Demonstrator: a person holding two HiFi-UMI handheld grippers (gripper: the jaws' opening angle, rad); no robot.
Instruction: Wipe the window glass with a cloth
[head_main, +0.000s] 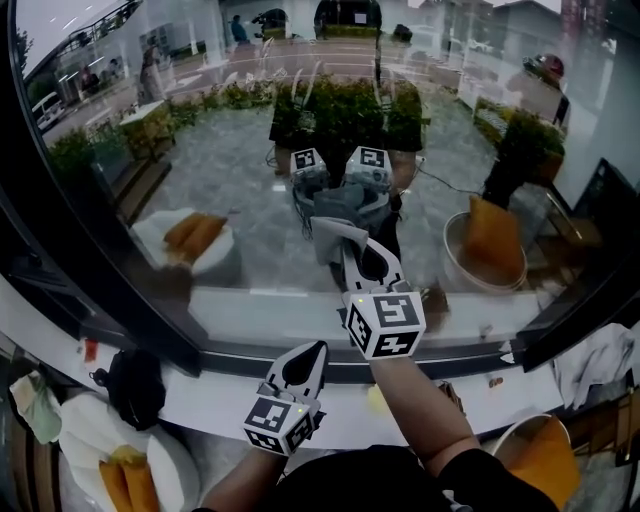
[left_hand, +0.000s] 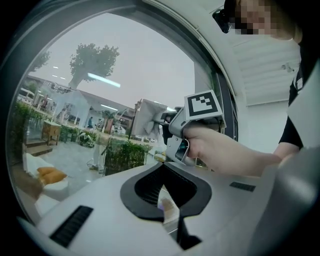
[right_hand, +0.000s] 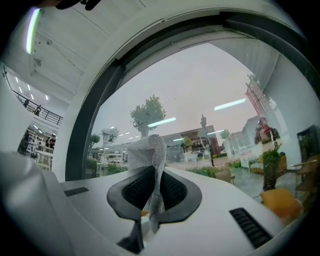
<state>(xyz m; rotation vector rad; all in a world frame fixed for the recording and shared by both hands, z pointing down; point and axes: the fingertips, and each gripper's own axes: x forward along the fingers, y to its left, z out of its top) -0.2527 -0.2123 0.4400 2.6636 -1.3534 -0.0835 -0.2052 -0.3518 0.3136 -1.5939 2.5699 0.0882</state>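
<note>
Nearest, the left gripper sits low over the white sill, its jaws together with nothing between them. Further out, the right gripper is raised, its jaws clamped on the cloth. The cloth is a pale grey, open-weave piece bunched into folds above the tips, and it meets its own reflection on the window glass. Beyond the glass stands a green hedge.

The cloth is grey open-weave fabric, rough and netlike. The window glass is smooth, glossy, full of reflections. The right hand-held gripper has a matt white plastic shell and ribbed black pads.
</note>
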